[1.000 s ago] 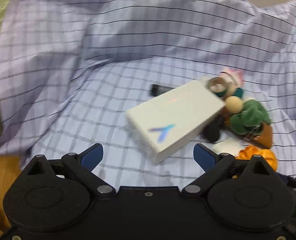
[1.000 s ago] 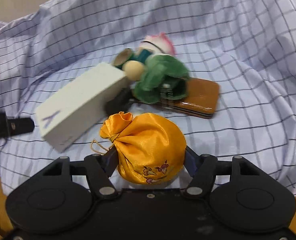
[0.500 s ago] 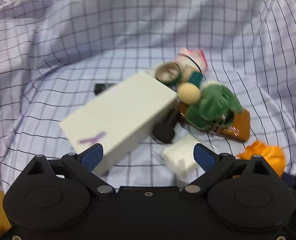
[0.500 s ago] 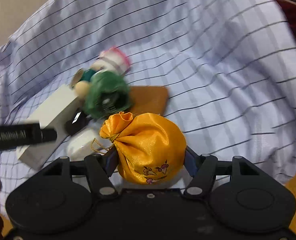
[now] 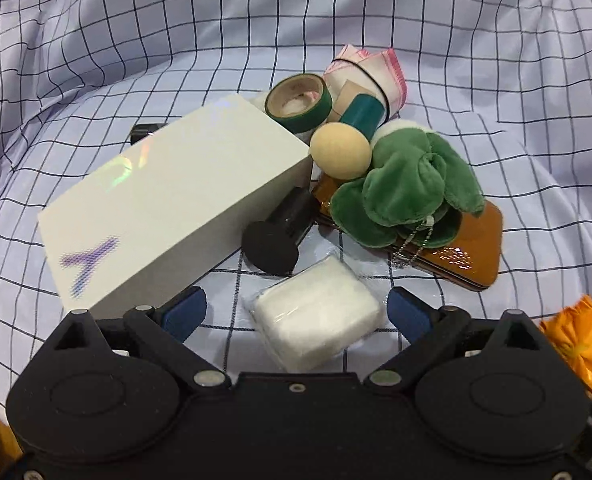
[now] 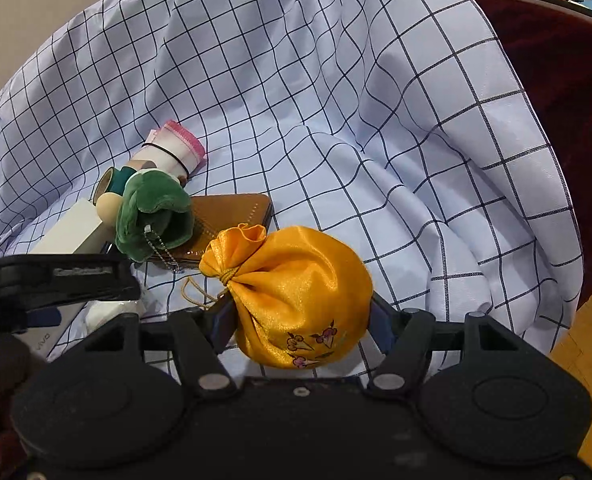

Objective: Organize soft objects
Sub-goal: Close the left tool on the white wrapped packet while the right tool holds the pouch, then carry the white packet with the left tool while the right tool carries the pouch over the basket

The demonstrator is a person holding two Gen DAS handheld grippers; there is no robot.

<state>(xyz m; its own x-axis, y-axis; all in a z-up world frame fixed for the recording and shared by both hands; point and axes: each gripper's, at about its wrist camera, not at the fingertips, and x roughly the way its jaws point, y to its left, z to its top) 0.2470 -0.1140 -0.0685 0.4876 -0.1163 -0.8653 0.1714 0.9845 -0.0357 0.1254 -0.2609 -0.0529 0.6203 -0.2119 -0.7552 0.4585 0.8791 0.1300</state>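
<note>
Orange satin pouch (image 6: 296, 296) clamped in right tool (image 6: 301, 320), lower centre
Left tool (image 5: 296, 312), jaws open, has dropped over the white wrapped pad (image 5: 315, 316) at lower centre, likely the next pick

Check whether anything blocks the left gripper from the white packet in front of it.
Nothing visible does. The white packet lies on the checked cloth between the open fingers of the left gripper, with gaps on both sides. The white box and black cylinder lie beyond it.

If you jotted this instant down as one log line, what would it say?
right gripper: shut on orange satin drawstring pouch | left gripper: open, straddling white plastic-wrapped pad | checked cloth beneath
</note>
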